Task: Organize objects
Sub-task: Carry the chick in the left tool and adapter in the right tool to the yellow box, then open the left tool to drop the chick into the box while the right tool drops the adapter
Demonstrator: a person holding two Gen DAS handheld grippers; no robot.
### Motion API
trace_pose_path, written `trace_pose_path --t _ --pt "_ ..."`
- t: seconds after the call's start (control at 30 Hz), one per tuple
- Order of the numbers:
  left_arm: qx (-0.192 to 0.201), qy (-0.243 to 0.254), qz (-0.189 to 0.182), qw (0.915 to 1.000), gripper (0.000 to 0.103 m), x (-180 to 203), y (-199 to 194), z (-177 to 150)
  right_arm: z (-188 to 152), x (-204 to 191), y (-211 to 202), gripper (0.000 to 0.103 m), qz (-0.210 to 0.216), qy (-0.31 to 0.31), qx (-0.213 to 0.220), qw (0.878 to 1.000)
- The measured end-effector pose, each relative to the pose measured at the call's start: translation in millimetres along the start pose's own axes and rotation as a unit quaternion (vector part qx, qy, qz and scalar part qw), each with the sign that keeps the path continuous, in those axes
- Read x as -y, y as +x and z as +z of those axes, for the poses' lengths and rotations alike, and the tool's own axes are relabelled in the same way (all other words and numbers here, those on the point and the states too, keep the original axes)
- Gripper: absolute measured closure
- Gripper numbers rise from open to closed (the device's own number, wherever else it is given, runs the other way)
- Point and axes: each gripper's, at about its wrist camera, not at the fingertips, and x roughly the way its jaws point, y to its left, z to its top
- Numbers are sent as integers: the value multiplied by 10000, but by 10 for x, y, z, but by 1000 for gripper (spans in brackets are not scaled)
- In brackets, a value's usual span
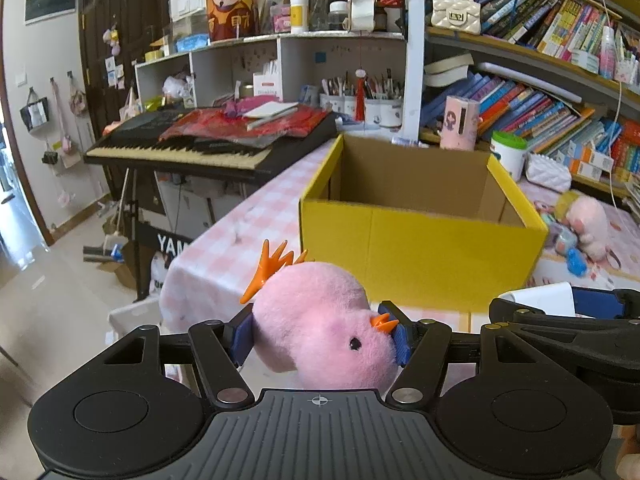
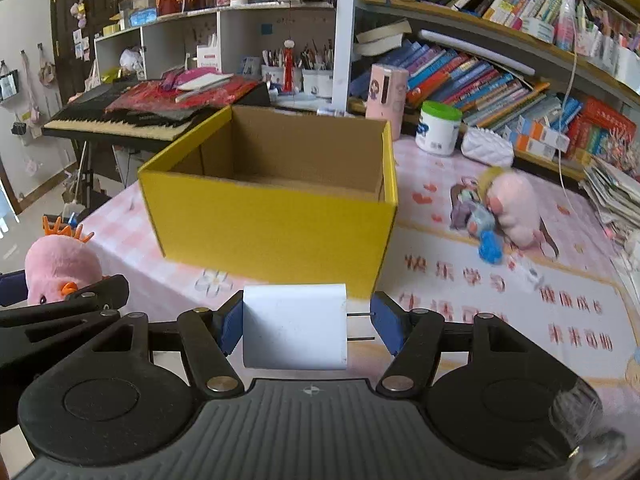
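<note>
Both loads are lifted but not boxed — the left gripper (image 1: 322,330) pinches the pink plush chick (image 1: 316,320), the right gripper (image 2: 306,326) pinches a white plug (image 2: 294,326), near the empty yellow box (image 2: 272,216). More toys (image 2: 500,216) wait far right.
</note>
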Motion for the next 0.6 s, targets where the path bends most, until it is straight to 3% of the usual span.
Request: trace_pose_path --t 0.27,0.6 --pt "374 34 -19 9993 39 156 321 503 467 200 333 40 180 -87 409 9990" --pt "182 153 -129 9996 38 363 901 906 898 294 1033 40 362 -869 484 9944"
